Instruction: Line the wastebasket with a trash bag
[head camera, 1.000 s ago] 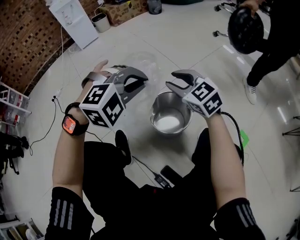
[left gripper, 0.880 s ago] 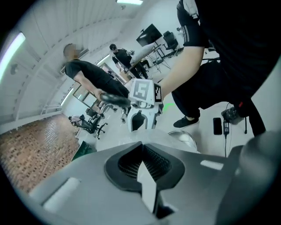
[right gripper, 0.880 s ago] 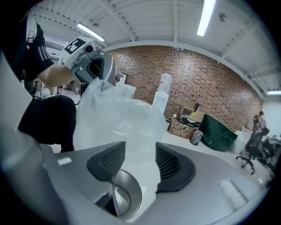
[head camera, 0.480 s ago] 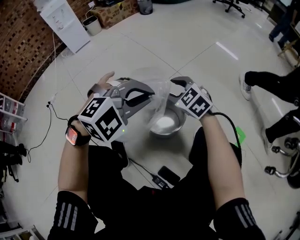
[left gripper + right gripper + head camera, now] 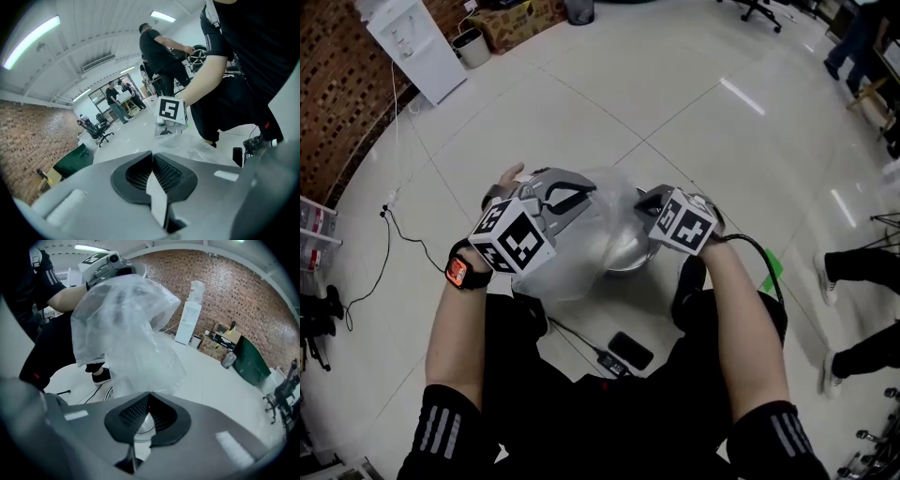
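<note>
Trash bag [image 5: 577, 246] lowered, seemingly over wastebasket [image 5: 627, 261].

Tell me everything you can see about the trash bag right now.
The trash bag is thin, clear, crinkled plastic film, bunched and only partly spread. It hangs over the metal wastebasket and hides most of it in the head view, but does not yet line it. The left gripper is shut on one part of the film. The right gripper is shut at the opposite edge, seemingly pinching it too.
</note>
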The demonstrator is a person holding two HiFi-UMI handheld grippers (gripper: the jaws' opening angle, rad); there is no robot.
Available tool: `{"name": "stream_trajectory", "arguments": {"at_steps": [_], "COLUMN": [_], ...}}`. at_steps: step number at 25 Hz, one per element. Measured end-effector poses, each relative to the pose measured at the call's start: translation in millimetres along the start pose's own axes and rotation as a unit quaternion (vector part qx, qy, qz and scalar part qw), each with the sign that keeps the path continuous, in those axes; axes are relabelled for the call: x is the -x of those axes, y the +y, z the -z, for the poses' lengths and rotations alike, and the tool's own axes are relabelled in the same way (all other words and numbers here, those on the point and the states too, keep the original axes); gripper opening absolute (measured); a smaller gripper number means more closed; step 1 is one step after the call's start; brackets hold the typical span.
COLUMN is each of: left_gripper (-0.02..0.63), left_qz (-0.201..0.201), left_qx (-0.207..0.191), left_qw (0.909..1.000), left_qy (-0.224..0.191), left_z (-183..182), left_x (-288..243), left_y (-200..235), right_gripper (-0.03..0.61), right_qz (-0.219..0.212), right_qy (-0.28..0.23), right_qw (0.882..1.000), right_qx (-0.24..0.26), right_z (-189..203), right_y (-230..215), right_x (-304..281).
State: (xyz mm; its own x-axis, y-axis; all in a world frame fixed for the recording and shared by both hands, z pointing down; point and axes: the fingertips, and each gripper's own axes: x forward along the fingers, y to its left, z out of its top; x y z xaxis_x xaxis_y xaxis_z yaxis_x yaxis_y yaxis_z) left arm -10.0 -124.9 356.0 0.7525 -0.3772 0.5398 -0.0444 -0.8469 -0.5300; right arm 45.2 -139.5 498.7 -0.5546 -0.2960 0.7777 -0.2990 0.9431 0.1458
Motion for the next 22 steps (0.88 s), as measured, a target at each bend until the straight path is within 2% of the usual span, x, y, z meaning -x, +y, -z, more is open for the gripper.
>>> {"name": "stream_trajectory", "arguments": {"at_steps": [1, 3, 6, 12, 18, 22], "left_gripper": [0.006, 0.067, 0.102, 0.107, 0.107, 0.110], "left_qz": [0.002, 0.017, 0.047, 0.106, 0.170, 0.197], "left_qx": [0.007, 0.019, 0.028, 0.019, 0.019, 0.030], "left_qw": [1.0000, 0.9994, 0.9974, 0.9897, 0.9766, 0.9691], "left_qy": [0.006, 0.022, 0.048, 0.095, 0.130, 0.145], "left_z": [8, 23, 42, 77, 115, 135], "left_x": [-5, -16, -35, -79, -112, -127], "left_y": [-1, -6, -16, -55, -103, -124], "right_gripper": [0.006, 0.006, 0.006, 0.007, 0.009, 0.090], "right_qz": [-0.005, -0.014, -0.027, -0.034, -0.052, -0.059], "right_qy": [0.013, 0.038, 0.071, 0.114, 0.150, 0.131], "right_qw": [1.000, 0.999, 0.996, 0.993, 0.987, 0.990], "right_qx": [-0.010, -0.030, -0.049, -0.006, 0.012, -0.003], "right_z": [9, 29, 56, 76, 99, 95], "right_y": [0, 1, 3, 16, 25, 24], "right_x": [1, 4, 2, -39, -76, -78]}}
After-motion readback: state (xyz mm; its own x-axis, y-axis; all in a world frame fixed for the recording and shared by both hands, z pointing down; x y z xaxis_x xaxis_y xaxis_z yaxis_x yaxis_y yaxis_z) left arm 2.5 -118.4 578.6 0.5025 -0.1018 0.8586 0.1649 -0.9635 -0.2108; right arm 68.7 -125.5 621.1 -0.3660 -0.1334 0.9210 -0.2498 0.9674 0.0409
